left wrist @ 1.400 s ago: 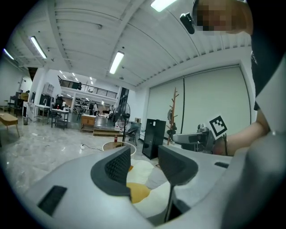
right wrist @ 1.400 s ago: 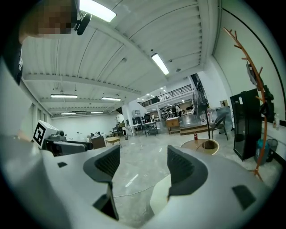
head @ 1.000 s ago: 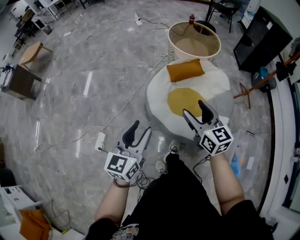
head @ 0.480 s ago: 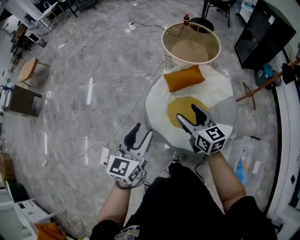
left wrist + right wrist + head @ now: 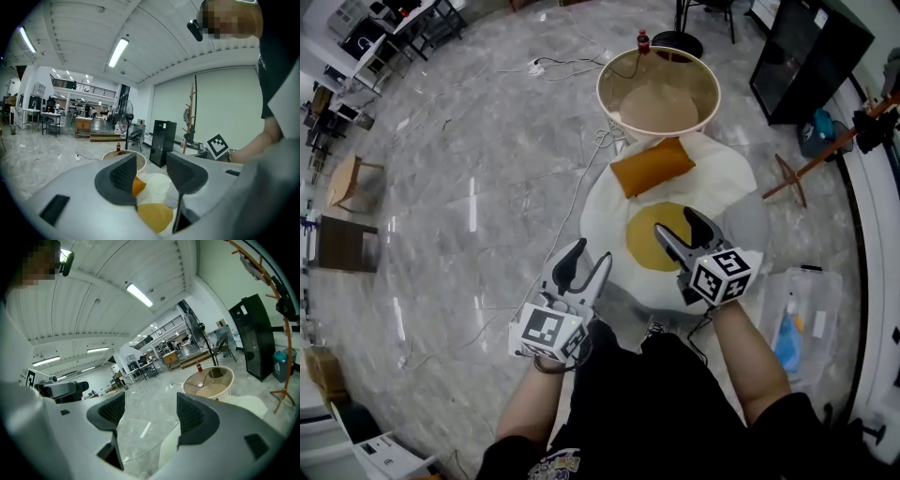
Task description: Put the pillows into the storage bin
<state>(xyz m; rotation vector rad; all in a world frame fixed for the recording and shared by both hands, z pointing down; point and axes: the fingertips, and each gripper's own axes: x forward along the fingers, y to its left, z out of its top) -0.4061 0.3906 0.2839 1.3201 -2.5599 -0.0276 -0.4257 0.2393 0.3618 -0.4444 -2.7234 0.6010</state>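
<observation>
— While the person stands over the pillows, how are the two claws set?

— The left gripper has its jaws partway apart, a narrowish gap gripping nothing. Its own view looks through that gap at the pillows lying beyond. The right gripper is spread wide, and its view shows only floor and cushion past the open jaws.

— Any change from a second ago?

— Both claws have come forward with the person. The left one was over bare floor then, and now its tips reach the near rim of the fried-egg cushion. The right one hangs over the cushion's yellow yolk patch, as it did before. The jaw gaps look the same as they were.

— And the pillows themselves?

— They haven't moved. The fried-egg cushion lies flat on the floor. The orange pillow lies slantwise on its far part, just in front of the storage bin. Both are outside the bin, which stands upright at the cushion's far edge. I can't tell whether the orange pillow touches its wall.

— What's around them?

— A red-capped bottle stands just behind the bin. A cable trails across the floor past the cushion's left side. A clear plastic box sits on the floor to the right of the person's right arm. From the head view the bin is now seen more from above than it was.
</observation>
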